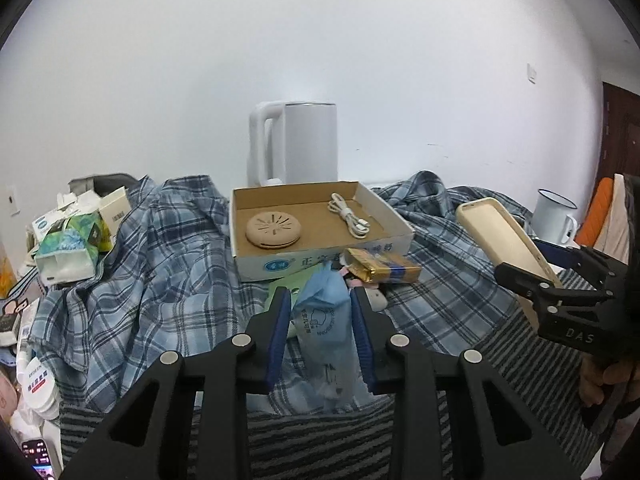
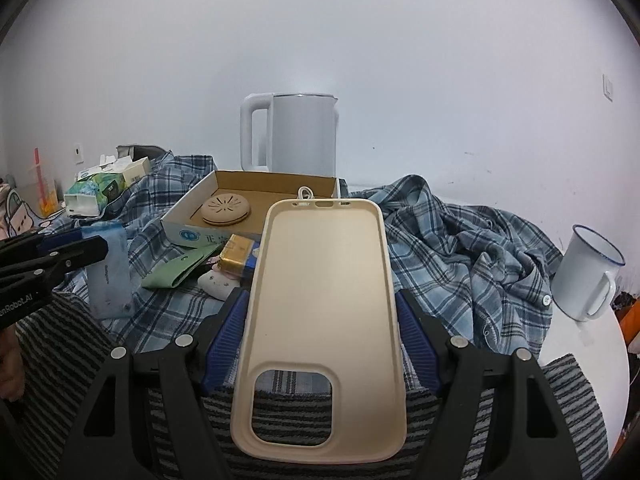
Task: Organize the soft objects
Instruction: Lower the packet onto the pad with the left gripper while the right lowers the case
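Note:
My left gripper [image 1: 320, 300] is shut on a light blue plastic pouch [image 1: 322, 316] and holds it above the plaid cloth [image 1: 160, 272]; the pouch also shows in the right wrist view [image 2: 109, 272]. My right gripper [image 2: 320, 304] is shut on a cream soft phone case [image 2: 322, 312], held flat with its camera cut-out toward me; the case also shows in the left wrist view [image 1: 500, 236]. An open cardboard box [image 1: 320, 252] ahead holds a round tan disc [image 1: 274, 229] and a white cable [image 1: 350, 220].
A white kettle [image 1: 296, 144] stands behind the box. A gold packet [image 1: 380, 268], a green pouch [image 2: 176, 270] and a small white object [image 2: 216, 284] lie before the box. Tissue packs [image 1: 68, 248] sit left. A white enamel mug [image 2: 588, 276] stands right. A striped mat [image 1: 320, 440] lies near.

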{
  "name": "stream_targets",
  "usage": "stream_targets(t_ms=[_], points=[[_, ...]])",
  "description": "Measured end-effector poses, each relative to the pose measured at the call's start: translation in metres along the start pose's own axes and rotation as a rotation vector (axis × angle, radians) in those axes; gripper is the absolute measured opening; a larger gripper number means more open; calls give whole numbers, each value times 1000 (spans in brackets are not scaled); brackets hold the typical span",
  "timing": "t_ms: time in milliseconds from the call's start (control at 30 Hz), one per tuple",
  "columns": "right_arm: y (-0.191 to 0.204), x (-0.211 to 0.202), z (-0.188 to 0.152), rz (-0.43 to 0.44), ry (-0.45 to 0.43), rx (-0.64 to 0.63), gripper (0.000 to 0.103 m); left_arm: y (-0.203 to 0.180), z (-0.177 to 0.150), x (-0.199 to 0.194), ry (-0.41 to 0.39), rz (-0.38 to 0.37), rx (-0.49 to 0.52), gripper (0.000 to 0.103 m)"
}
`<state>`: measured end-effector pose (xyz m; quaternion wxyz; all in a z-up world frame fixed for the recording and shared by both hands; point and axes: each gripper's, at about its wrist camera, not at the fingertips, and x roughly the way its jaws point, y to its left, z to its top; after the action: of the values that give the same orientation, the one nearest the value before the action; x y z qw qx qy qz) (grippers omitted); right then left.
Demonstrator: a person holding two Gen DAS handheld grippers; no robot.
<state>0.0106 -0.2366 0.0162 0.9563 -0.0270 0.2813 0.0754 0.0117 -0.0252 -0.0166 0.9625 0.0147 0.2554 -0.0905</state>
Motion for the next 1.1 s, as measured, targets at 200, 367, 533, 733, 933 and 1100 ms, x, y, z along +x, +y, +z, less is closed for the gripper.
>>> stream_targets(t_ms=[200, 367, 533, 733, 933, 1100], points=[[2, -4, -1, -4, -17, -10, 72, -2, -2, -6, -21, -1, 13, 32], [0, -5, 0, -2, -21, -8, 72, -2, -2, -7, -29, 2, 11, 29], [0, -7, 8, 31, -30, -10, 72, -8, 4, -12, -36, 8, 50, 28], [-1, -13, 64, 65, -115, -9, 72, -12, 49, -31, -103, 29, 102, 28], [0, 5, 139, 99, -165, -12, 72, 0, 129, -28, -167, 36, 132, 28], [-3, 52, 178, 138, -121, 40, 72, 14, 178, 12, -153, 67, 114, 28]])
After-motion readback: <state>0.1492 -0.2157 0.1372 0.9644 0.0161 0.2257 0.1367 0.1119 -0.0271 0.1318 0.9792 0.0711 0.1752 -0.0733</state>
